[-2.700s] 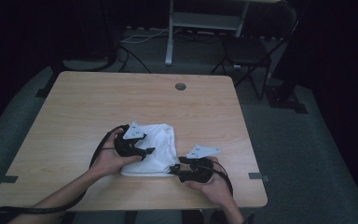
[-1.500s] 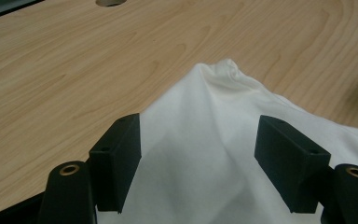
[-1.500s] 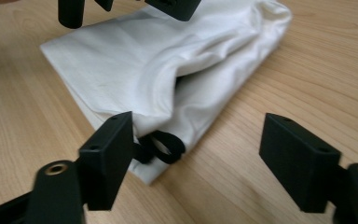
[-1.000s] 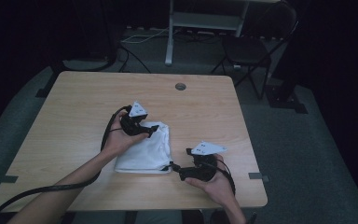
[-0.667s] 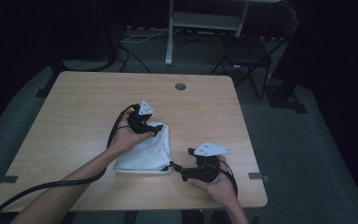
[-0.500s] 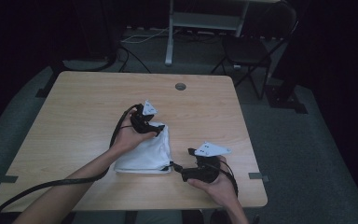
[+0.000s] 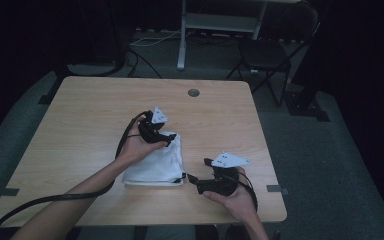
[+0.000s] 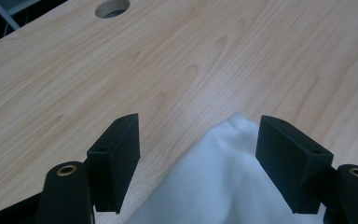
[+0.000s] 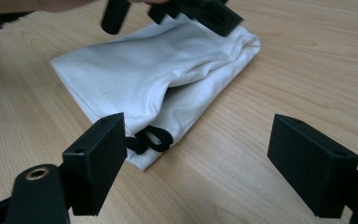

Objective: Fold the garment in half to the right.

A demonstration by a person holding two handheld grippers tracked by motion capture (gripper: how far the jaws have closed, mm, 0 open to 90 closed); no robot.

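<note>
A folded white cloth lies on the wooden table, with a black cord loop at its near right corner. My left gripper hovers over the cloth's far right corner. In the left gripper view its jaws stand open, with the white cloth corner low between them and untouched by the pads. My right gripper sits just right of the cloth's near corner and points at it. Its jaws are open and empty, a little short of the cloth. The left gripper is at the top of that view.
A round cable hole sits near the table's far edge, also in the left gripper view as the hole. Beyond the table stand a dark chair and a grey desk frame. Black cables trail from both grippers.
The left hand has carried its gripper from the cloth's near left side to its far right corner, then held there. The right gripper has stayed almost in place.
</note>
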